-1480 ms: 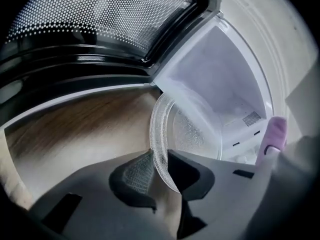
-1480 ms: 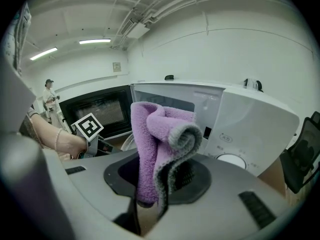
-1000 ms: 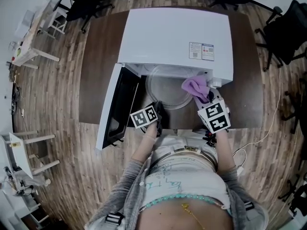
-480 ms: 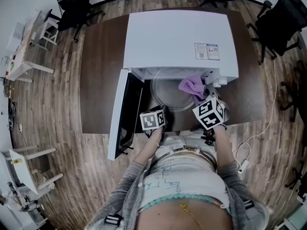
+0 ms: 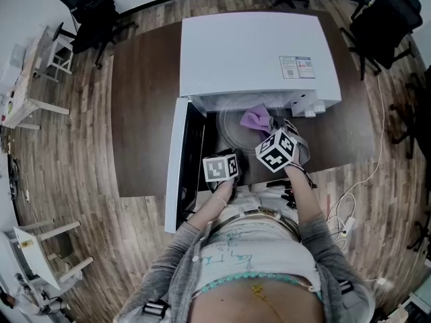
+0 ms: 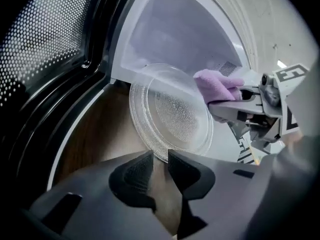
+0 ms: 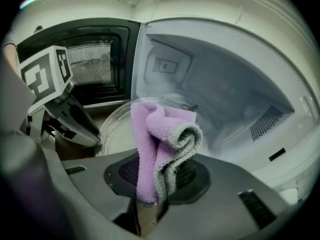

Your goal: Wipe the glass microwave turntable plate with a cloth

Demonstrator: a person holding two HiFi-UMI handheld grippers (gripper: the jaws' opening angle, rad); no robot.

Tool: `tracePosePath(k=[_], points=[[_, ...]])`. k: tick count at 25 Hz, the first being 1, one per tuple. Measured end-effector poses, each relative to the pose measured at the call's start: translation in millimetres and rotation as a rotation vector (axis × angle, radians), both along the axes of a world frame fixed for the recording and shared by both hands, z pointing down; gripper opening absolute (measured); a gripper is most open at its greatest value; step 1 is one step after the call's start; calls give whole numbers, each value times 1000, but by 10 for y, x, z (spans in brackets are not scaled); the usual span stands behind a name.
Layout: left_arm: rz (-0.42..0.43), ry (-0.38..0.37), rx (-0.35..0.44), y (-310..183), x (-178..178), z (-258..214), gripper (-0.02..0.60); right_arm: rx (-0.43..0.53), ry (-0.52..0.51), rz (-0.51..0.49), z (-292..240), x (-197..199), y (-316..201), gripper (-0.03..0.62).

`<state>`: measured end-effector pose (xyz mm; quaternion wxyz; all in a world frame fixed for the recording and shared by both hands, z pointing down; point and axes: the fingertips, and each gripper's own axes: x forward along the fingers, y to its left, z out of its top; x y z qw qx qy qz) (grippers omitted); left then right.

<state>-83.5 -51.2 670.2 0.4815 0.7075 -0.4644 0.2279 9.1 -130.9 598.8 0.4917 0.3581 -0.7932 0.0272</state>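
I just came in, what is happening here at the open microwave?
A person stands at a white microwave on a dark brown table, its door open. The left gripper pinches the near rim of the round clear glass turntable plate at the oven's mouth. The right gripper clamps a folded purple cloth and holds it at the plate's far side. Whether cloth and glass touch is unclear.

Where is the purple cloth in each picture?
Head view: the purple cloth is just above the middle, at the microwave's mouth, over the glass plate.
Left gripper view: the purple cloth is right of the middle, at the glass plate's upper right edge.
Right gripper view: the purple cloth is in the middle, clamped between the jaws, with the glass plate behind it.
Shared landmark: the glass plate.
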Motion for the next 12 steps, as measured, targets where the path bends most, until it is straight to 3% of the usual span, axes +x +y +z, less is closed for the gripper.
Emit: tracePosePath(k=[5,12], points=[[0,3,18,-3,2,14,102,17,62,26,135,-7,-33,114],[19,9,-16,-3,11,14,100,35,48,4,177,-116,-59,114]])
